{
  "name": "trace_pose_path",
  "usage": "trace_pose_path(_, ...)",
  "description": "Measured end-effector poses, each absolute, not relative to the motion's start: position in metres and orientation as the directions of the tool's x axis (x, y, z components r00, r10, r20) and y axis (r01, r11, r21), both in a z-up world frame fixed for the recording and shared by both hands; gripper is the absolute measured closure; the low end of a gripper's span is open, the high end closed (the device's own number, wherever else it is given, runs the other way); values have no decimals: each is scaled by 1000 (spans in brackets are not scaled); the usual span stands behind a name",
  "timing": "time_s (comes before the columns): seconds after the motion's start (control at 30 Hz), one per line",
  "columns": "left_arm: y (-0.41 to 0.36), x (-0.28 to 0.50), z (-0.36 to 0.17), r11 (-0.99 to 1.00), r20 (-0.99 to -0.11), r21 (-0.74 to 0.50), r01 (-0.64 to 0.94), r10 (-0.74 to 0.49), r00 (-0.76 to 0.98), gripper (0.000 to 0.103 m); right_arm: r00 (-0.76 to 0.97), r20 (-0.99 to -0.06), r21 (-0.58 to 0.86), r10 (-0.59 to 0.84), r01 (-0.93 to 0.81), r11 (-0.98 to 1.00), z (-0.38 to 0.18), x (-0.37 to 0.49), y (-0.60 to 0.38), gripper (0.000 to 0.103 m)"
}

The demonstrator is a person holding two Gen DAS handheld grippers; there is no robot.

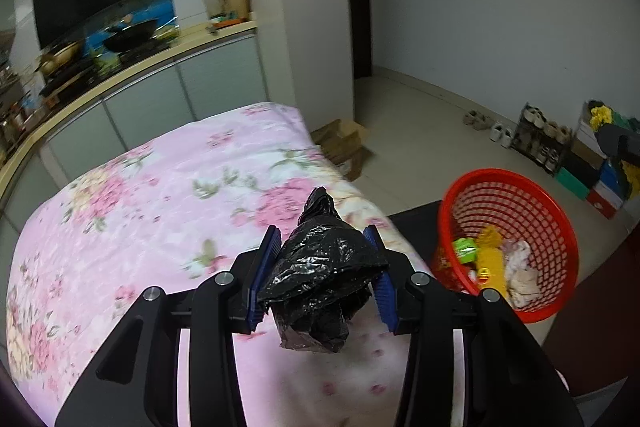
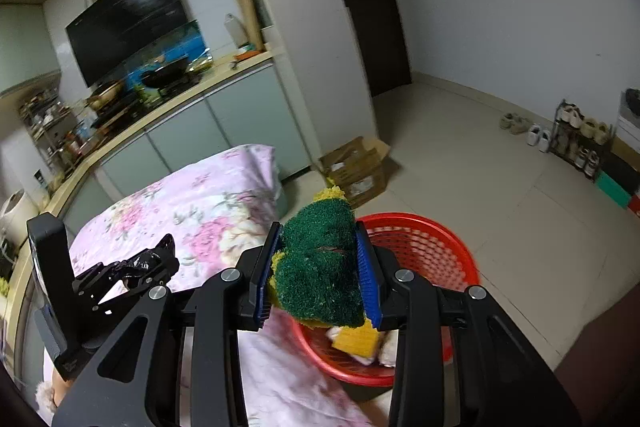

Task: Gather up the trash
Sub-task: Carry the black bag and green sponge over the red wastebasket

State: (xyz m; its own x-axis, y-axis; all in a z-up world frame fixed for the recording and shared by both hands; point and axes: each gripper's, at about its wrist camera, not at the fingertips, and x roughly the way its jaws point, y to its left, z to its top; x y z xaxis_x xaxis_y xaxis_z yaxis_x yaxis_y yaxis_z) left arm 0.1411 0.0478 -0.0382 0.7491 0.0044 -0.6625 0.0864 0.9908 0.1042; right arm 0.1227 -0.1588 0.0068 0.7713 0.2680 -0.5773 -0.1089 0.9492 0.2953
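Your left gripper is clamped on a crumpled black plastic bag. The bag is glossy and wrinkled, with a twisted tip pointing far, and it hangs above the pink flowered cloth. The blue ribbed pads press it from both sides, so the jaws stay partly apart around it.

Your right gripper is clamped on a scouring sponge, rough dark green on top and yellow foam beneath, folded between the pads. It is held above the near left rim of the red lattice basket. That round plastic basket holds yellow, green and pale scraps.
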Motion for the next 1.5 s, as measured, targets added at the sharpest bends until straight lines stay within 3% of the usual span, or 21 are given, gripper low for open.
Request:
trace_pose_path(0.57, -29, 157, -44, 962, -683, 114, 247, -104, 723, 62, 769, -610, 296, 193, -5, 955, -4, 124, -195, 69)
trace_pose_path(1.03, -72, 180, -71, 926, -765, 8, 376, -237, 599, 62, 720, -665, 334, 198, 49, 941, -26, 135, -217, 69)
trace_pose_path(1.5, -92, 195, -96, 909, -813, -40, 415, -271, 515, 61, 649, -715, 371, 259, 38, 928, -49, 169, -212, 69)
